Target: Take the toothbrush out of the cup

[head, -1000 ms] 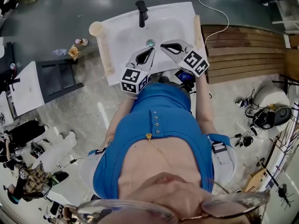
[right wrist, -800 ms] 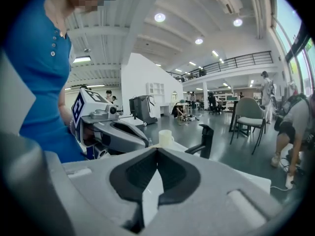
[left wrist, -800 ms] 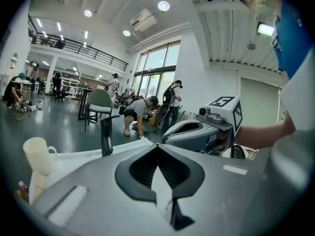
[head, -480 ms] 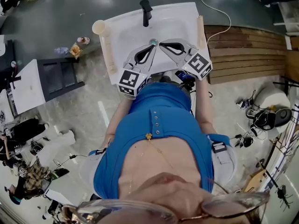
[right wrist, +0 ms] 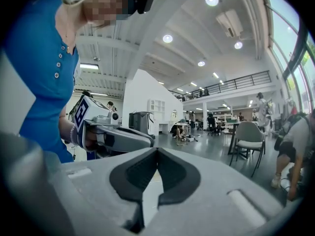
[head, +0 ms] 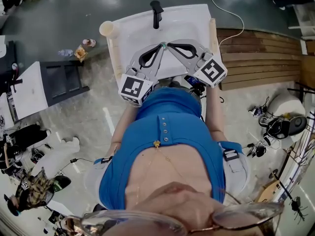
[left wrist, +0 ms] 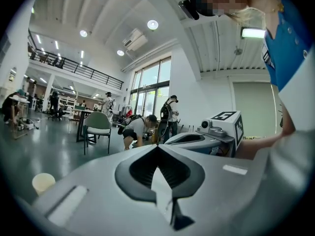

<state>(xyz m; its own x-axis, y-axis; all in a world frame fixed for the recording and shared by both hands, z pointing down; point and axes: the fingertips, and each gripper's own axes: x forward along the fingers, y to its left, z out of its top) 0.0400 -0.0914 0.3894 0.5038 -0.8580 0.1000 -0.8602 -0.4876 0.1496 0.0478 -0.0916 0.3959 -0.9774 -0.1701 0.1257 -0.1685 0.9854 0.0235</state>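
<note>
Here, no view shows the toothbrush, so whether it sits in the cup (head: 108, 29) cannot be told. The cup is cream and stands upright at the far left corner of the sink (head: 189, 21), well apart from both tools; in the left gripper view it shows low at the left edge, and nothing can be seen rising from its mouth.

The left tool (head: 159, 47) is closed with nothing in it: its dark pads meet at the tip and only an empty loop is left behind them. The right tool (head: 170, 45) is closed and empty in the same way. The two tips point at each other and lie just beside one another over the middle of the basin, near side of the black faucet (head: 157, 14). The marker cubes sit at the near ends, the left one over the sink's near left edge and the right one over its near right edge.

The person wears a blue shirt (head: 167, 132) and stands at the sink's near side. Wooden boards (head: 256, 55) lie on the floor to the right, and a white cable (head: 231, 9) runs past the far right corner. In both gripper views a large hall shows beyond, with a grey chair (left wrist: 98, 127) and people far off.
</note>
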